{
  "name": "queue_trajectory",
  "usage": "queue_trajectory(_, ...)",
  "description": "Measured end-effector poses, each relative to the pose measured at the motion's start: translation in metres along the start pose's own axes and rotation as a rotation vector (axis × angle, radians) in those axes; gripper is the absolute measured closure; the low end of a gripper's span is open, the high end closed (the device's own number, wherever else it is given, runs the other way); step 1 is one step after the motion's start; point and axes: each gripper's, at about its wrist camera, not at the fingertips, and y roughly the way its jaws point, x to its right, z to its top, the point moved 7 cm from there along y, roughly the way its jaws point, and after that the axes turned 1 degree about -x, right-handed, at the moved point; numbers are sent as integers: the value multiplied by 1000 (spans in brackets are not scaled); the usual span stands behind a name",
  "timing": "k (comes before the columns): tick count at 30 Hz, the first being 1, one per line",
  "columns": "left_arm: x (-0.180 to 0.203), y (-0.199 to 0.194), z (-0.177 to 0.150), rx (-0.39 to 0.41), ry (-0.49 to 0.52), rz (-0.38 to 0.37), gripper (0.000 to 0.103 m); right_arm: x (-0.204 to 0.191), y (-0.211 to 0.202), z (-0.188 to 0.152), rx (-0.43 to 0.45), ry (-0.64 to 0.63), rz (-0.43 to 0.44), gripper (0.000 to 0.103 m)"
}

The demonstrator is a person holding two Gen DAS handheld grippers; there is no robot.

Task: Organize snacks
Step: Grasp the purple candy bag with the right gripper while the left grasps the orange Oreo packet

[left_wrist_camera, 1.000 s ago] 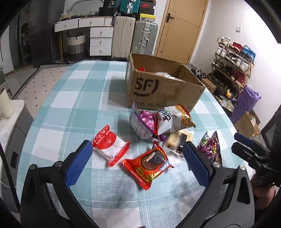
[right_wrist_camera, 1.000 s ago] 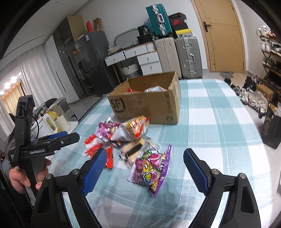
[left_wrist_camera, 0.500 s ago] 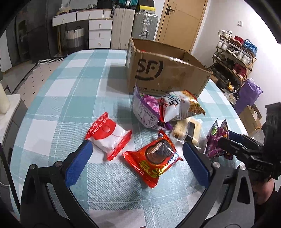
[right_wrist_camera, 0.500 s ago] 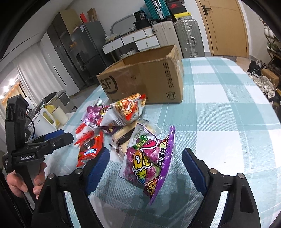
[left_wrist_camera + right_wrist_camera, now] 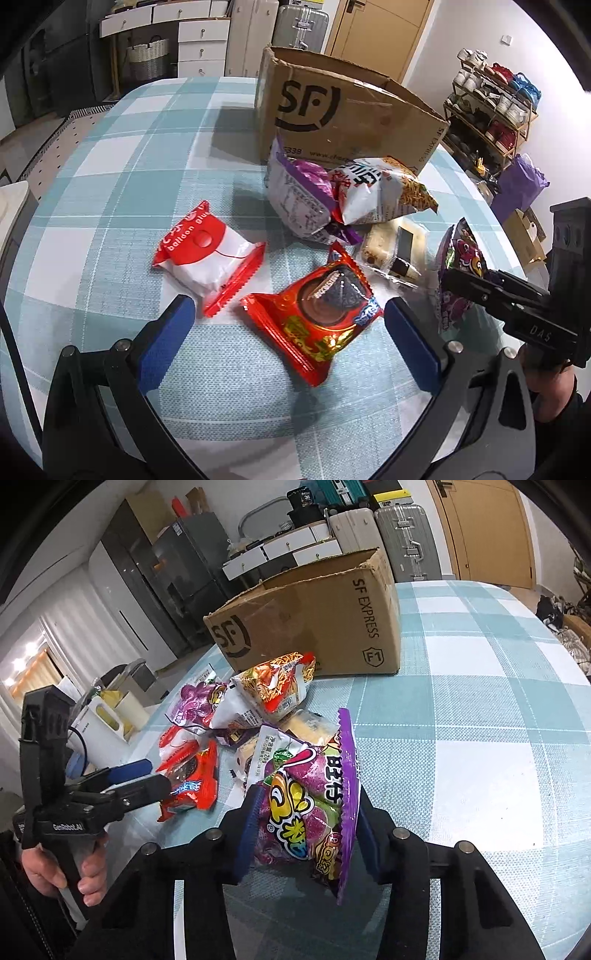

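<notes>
The right gripper (image 5: 304,827) is clamped on a purple candy bag (image 5: 314,805), its blue pads pressing the bag from both sides, with the bag's serrated purple edge standing up between them. From the left wrist view the same purple bag (image 5: 456,273) sits at the right edge of the snack pile, with the dark fingers of the right gripper against it.

The left gripper (image 5: 286,317) is spread wide, holding nothing, low over the table (image 5: 110,155) with its checked teal-and-white cloth. Between its blue pads lies a red chocolate pie packet (image 5: 317,317), flat on the cloth. Just left of it is a red-and-white packet (image 5: 207,254), also flat.

Beyond these, a white-and-orange noodle snack bag (image 5: 380,192) leans on a white-and-purple bag (image 5: 299,199), and a clear-wrapped pale cake (image 5: 391,247) lies near them, between the noodle bag and the purple candy bag.

A cardboard box (image 5: 343,110) marked SF stands open on the table right behind the pile; its contents cannot be seen from here.
</notes>
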Motion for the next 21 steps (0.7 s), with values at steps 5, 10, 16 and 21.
queue_trajectory(5, 6, 3, 0, -6, 9, -4, 1, 2, -4, -1, 11, 16, 11, 56)
queue_trajectory(10, 9, 5, -1, -16, 17, -4, 1, 1, -9, 0, 26, 15, 17, 56)
queue_trajectory(16, 15, 9, 2, -27, 32, 4, 1, 1, -15, -1, 42, 12, 17, 56)
queue_trajectory(21, 23, 15, 4, -42, 43, 12, 1, 5, -19, -2, 48, 25, 8, 56)
